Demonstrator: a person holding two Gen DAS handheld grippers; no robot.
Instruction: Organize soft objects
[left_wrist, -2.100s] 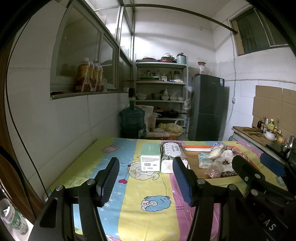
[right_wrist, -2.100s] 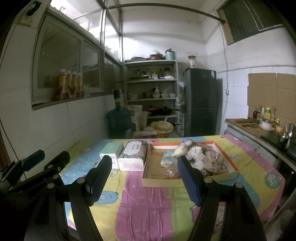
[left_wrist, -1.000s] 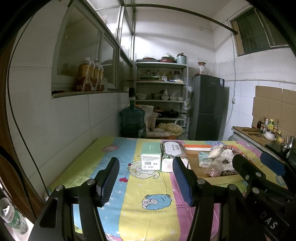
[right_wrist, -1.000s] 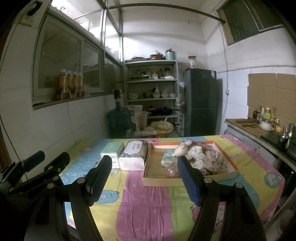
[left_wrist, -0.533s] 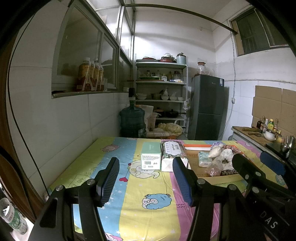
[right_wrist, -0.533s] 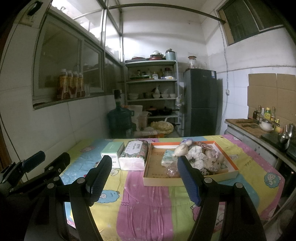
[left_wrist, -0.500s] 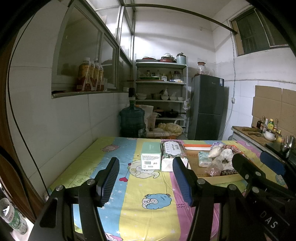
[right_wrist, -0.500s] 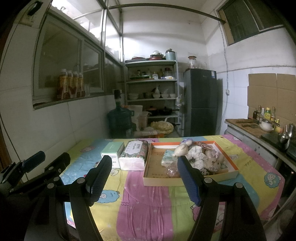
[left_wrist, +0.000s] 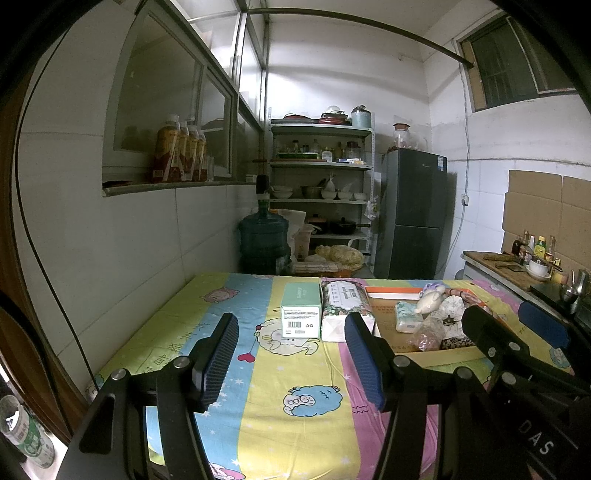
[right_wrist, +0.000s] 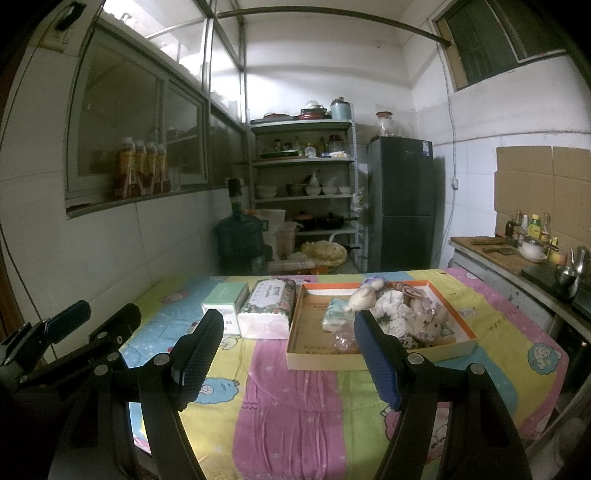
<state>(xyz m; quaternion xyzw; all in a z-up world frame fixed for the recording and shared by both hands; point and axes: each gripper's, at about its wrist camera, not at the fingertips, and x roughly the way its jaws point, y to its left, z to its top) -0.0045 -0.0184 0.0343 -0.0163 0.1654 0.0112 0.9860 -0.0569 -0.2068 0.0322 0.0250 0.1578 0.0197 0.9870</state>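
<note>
Where the left view crops it, the right shows the whole tray (right_wrist: 380, 360).

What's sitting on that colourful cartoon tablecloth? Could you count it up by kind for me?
Rectangular boxes and packs standing outside the tray: 2, a mint-green cardboard box and a floral-printed soft tissue pack.
Shallow cardboard trays with an orange rim: 1.
Heaps of soft toys and small packets inside that tray: 1; single pieces too jumbled to count.
Total: 4.

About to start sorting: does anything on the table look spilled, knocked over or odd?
Nothing stands out. The soft items sit piled inside the shallow box; the green carton and tissue pack lie side by side left of it.
</note>
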